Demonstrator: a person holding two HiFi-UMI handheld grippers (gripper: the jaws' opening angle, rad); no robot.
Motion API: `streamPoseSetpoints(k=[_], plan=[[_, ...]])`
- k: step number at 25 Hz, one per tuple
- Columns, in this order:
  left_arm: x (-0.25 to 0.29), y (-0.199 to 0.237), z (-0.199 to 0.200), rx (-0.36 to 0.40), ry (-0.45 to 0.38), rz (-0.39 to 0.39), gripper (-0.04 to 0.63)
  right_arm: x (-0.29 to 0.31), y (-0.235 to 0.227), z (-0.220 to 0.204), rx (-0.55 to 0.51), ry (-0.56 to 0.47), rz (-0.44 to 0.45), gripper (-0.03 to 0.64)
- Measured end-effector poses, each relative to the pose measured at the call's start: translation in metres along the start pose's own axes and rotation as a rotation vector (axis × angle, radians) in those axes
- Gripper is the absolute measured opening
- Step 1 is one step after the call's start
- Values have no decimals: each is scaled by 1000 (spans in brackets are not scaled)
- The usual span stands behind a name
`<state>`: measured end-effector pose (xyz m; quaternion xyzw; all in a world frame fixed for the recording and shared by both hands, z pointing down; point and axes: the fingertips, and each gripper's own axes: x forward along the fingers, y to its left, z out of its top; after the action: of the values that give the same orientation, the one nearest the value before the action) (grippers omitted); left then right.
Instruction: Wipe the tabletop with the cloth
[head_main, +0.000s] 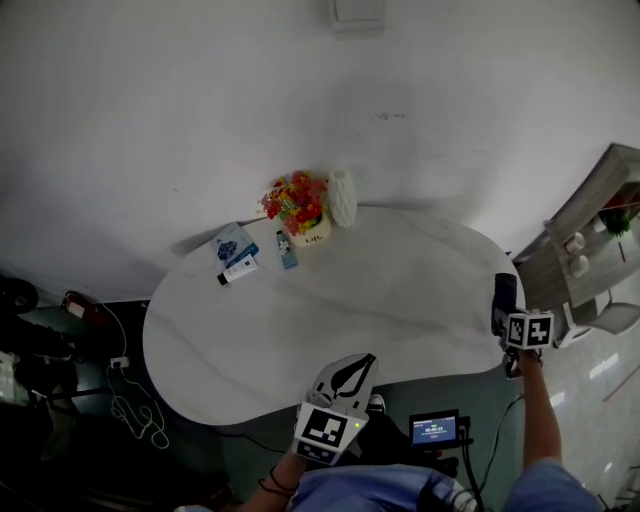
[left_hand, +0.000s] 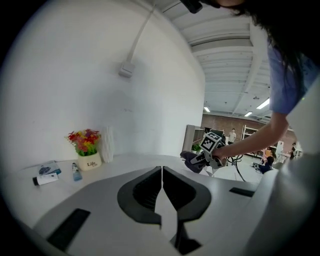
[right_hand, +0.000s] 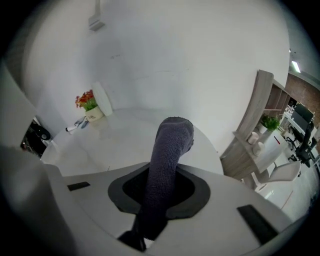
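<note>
Head view: the table is a white, smooth slab with faint veining, a rounded oblong with no sharp corners. Its far edge sits close to the wall. The small items are bunched at the far-left rim: a pot of red and yellow flowers, a ribbed white vase, a small bottle, a blue packet and a tube. A wide bare top lies between that bunch and us. The left hand-held gripper hangs over the near edge. The right hand-held gripper is at the right-end rim with the dark cloth in it. A wooden shelf unit stands near that end, and cables lie on the floor to the left.

Left gripper view: we see the jaws clenched tip to tip with nothing between them. Across the table, the right hand-held gripper's marker cube shows with the cloth bulging in front of it.

Right gripper view: the jaws are clamped on the cloth, a grey knit, ribbed and soft. It rises from the jaws as a thick roll and flops over at the tip, above the table's rounded end. The shelf unit stands beside that edge.
</note>
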<state>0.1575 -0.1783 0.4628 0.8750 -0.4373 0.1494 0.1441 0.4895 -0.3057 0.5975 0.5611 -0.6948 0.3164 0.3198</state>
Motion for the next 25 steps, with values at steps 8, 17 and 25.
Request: streamPoseSetpoints(k=[8,17,25], plan=[[-102,52,-37,-63,-26,108,17,-19,158,15,-85,-34,139,75],[-263,139,-108,-112,-27,295,17,-23,437,-19,-274,-28,401,75],[-396,210,-174,-229,-33,549,17,-40,679,-93,-538,29,666,75]])
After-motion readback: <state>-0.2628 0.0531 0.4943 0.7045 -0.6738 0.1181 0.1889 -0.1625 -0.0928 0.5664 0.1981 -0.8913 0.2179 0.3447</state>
